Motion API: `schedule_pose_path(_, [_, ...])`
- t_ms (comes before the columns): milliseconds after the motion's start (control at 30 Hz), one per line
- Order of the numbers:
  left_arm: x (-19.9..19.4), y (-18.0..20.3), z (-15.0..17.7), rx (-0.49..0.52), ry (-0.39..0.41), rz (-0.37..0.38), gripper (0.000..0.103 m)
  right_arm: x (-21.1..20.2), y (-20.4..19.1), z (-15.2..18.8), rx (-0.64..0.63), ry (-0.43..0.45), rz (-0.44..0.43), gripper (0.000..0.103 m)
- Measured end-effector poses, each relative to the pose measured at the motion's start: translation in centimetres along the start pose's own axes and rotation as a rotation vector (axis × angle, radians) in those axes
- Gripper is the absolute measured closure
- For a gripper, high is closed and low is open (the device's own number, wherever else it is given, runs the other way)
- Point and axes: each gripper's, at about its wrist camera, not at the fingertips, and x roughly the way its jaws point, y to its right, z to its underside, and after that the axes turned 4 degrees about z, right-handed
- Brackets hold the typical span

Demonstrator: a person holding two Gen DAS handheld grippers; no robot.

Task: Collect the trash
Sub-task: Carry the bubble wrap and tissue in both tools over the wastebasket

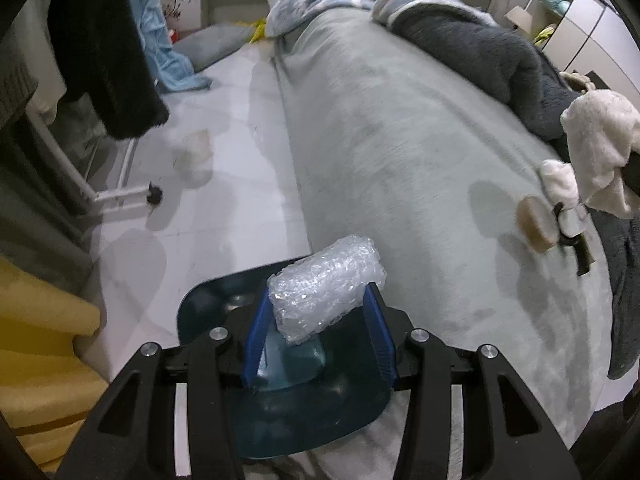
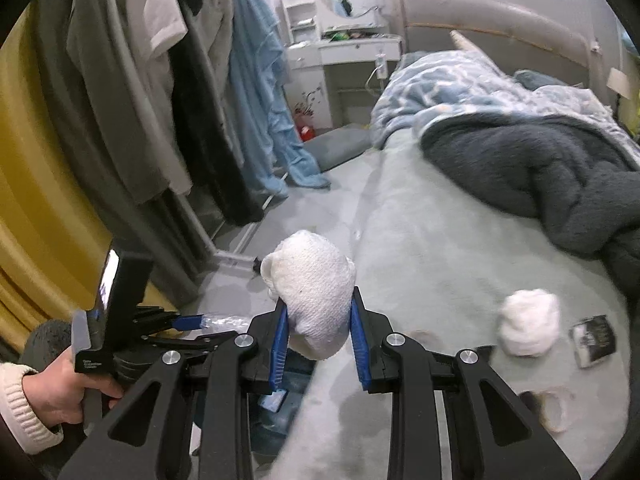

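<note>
Left gripper (image 1: 320, 312) clenches a bubble-wrap wad (image 1: 326, 282) above the dark bin (image 1: 208, 304) at six o'clock; right gripper (image 2: 318, 320) grips a white cloth wad (image 2: 314, 280). Next, probably: release both over the bin.

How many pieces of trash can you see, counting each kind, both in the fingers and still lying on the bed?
Clear crumpled bubble wrap in the left fingers: 1
White crumpled cloth-like wads: 2, one in the right fingers, one on the grey-green bed cover
Small black-and-white wrapper on the bed: 1
Pale tape ring on the bed: 1
Total: 5
</note>
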Motion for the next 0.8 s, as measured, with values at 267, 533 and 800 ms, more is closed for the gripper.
schedule_pose_path(267, [1.9, -3.2, 1.4, -0.032, -0.127, 0.001, 0.054, 3.9, -3.7, 0.6, -0.042, -0.095, -0.036, 0.075])
schedule_pose_path(533, [3.4, -5.6, 2.8, -0.026, -0.229, -0.011, 0.053, 7.8, -6.0, 1.5, -0.075, -0.196, -0.053, 0.075])
schedule_pose_path(800, [3.5, -7.0, 3.5, -0.022, -0.267, 0.012, 0.048, 11.9, -7.4, 2.8, -0.095, -0.308, -0.055, 0.075])
